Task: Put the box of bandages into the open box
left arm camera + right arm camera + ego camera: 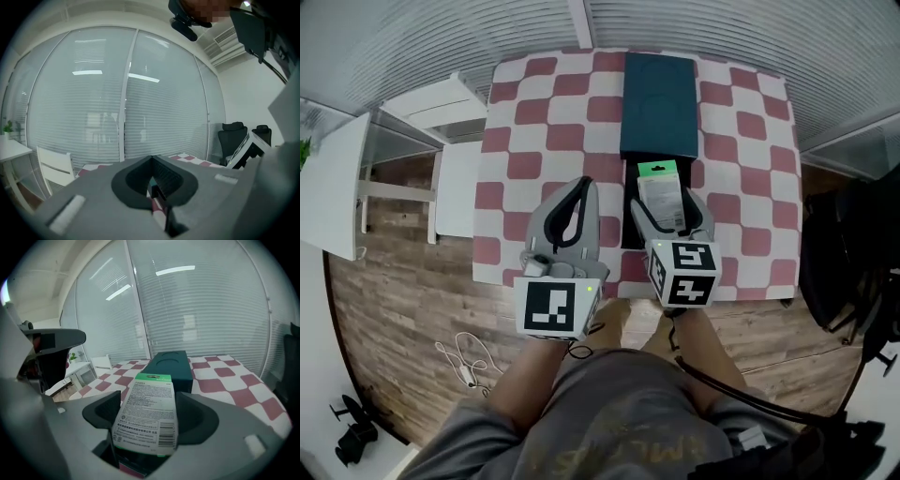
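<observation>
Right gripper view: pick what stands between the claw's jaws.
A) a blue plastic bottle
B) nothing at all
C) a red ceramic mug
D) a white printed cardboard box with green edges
D: the white printed cardboard box with green edges stands clamped between the jaws of the right claw, with the dark teal rectangular box behind it.

Side by side, both pointing forward. On the left, the grey hand-held gripper [581, 187] [151, 159] with its marker cube nearest the body, jaws closed tip to tip, nothing between them. On the right, the matching grey hand-held gripper [667, 202] [149, 414], jaws clamped on the long sides of a flat white-and-green bandage box [660, 192] [148, 411]. Bare forearms [698, 352] drawn in close behind.
</observation>
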The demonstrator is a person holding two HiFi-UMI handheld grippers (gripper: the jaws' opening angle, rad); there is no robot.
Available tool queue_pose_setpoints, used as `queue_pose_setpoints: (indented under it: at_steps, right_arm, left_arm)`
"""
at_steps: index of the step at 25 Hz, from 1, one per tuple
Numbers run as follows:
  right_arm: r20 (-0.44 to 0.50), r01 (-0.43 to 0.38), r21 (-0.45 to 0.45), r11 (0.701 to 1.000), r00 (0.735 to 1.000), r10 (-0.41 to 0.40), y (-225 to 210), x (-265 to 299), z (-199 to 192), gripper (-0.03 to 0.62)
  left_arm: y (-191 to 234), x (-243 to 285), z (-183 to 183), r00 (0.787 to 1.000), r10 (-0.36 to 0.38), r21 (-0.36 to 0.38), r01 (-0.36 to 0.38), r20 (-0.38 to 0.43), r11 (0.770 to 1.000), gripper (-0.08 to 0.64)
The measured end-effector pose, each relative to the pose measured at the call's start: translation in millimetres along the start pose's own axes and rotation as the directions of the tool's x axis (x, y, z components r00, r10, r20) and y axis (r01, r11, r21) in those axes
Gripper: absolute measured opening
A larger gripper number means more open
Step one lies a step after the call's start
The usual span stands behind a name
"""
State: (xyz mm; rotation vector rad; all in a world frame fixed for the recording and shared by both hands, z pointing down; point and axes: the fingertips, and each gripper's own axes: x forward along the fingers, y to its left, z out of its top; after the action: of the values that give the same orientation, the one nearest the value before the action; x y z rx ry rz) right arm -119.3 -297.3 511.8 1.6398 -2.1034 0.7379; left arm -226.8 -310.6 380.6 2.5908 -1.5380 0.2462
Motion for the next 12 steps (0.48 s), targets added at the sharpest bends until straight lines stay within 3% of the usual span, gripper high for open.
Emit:
queue_pose_setpoints:
  at_steps: [5,12]
  right_arm:
    - [-0.048,0.052,0.034,0.998,0.998,-0.05,-8,10,-11,0.394]
    - [-0.065,0.107,-0.009,0.994,0.992,-0.107,-11,12,-13,0.374]
  left_arm:
    - [6,12,-6,0.999,-0.033,-0.009,0.033,-0.006,0.999,0.002]
    - [7,21,-13,0.998,-0.057,-0.025,0.057,-0.024,0.998,0.002]
